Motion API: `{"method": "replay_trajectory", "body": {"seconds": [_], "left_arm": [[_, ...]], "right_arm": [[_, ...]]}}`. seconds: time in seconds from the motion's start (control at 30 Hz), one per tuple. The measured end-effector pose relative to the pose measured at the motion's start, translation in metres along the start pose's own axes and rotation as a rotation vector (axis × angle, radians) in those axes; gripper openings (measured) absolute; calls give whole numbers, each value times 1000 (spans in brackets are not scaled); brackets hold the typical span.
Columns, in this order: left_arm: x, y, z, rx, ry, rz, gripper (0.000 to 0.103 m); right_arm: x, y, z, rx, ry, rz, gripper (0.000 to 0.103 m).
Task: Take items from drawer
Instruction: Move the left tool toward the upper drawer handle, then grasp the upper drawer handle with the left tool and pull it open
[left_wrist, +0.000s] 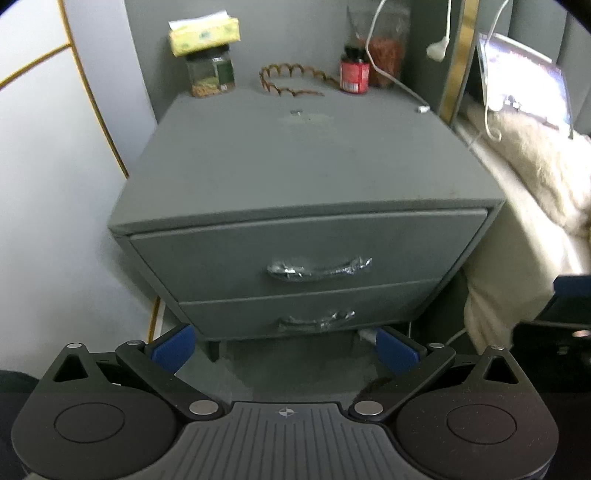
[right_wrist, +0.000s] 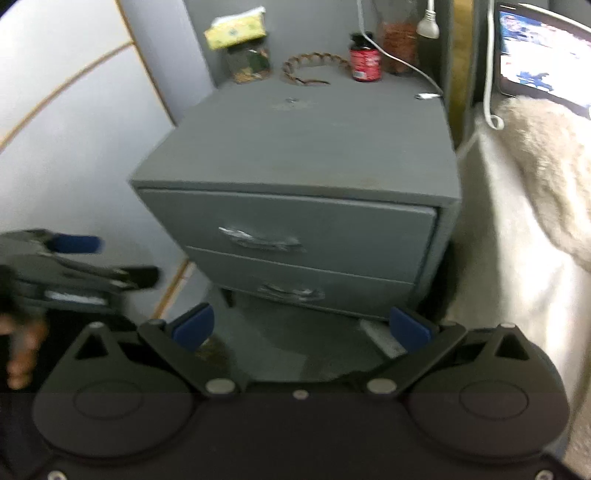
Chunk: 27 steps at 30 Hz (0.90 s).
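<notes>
A grey nightstand (left_wrist: 295, 155) has two shut drawers. The upper drawer (left_wrist: 310, 254) has a foil-wrapped handle (left_wrist: 317, 268); the lower drawer (left_wrist: 306, 310) has one too (left_wrist: 316, 320). My left gripper (left_wrist: 284, 349) is open and empty, low in front of the nightstand and apart from it. My right gripper (right_wrist: 301, 328) is open and empty, also in front and below. In the right wrist view the nightstand (right_wrist: 303, 147), upper handle (right_wrist: 260, 238) and lower handle (right_wrist: 291, 291) show. The drawers' contents are hidden.
On the nightstand's back edge stand a jar (left_wrist: 210, 74) under a tissue pack (left_wrist: 203, 35), a coiled hair band (left_wrist: 291, 81), a red bottle (left_wrist: 354, 72) and a white cable (left_wrist: 391, 74). A bed with a fluffy blanket (left_wrist: 535, 177) lies right; a wall (left_wrist: 55, 184) lies left.
</notes>
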<state>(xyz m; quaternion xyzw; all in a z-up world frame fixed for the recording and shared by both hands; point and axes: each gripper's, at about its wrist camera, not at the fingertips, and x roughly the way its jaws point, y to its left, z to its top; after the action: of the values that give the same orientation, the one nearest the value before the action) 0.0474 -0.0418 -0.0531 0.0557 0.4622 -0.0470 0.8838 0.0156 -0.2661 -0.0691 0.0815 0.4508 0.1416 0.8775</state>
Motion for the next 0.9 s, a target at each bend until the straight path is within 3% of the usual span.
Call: {"method": "replay_trajectory", "body": {"seconds": [0.1, 0.23, 0.37, 0.53, 0.6, 0.73, 0.77, 0.9], "left_arm": [[11, -5, 6, 35, -23, -25, 103], [34, -10, 14, 70, -22, -49, 103], [71, -21, 22, 114, 22, -70, 97], [101, -51, 18, 374, -3, -100, 98], [113, -67, 12, 548, -34, -117, 98], [122, -81, 5, 735, -91, -161, 96], [125, -83, 5, 778, -93, -177, 92], [145, -87, 5, 869, -32, -153, 48]], "right_arm": [[1, -5, 4, -51, 12, -30, 103], [6, -20, 3, 12, 22, 22, 103], [11, -26, 3, 57, 25, 75, 103], [14, -31, 3, 95, 25, 119, 103], [13, -33, 2, 103, 20, 132, 103], [12, -37, 3, 124, 13, 153, 103], [12, -37, 3, 126, 12, 155, 103], [12, -37, 3, 127, 10, 156, 103]]}}
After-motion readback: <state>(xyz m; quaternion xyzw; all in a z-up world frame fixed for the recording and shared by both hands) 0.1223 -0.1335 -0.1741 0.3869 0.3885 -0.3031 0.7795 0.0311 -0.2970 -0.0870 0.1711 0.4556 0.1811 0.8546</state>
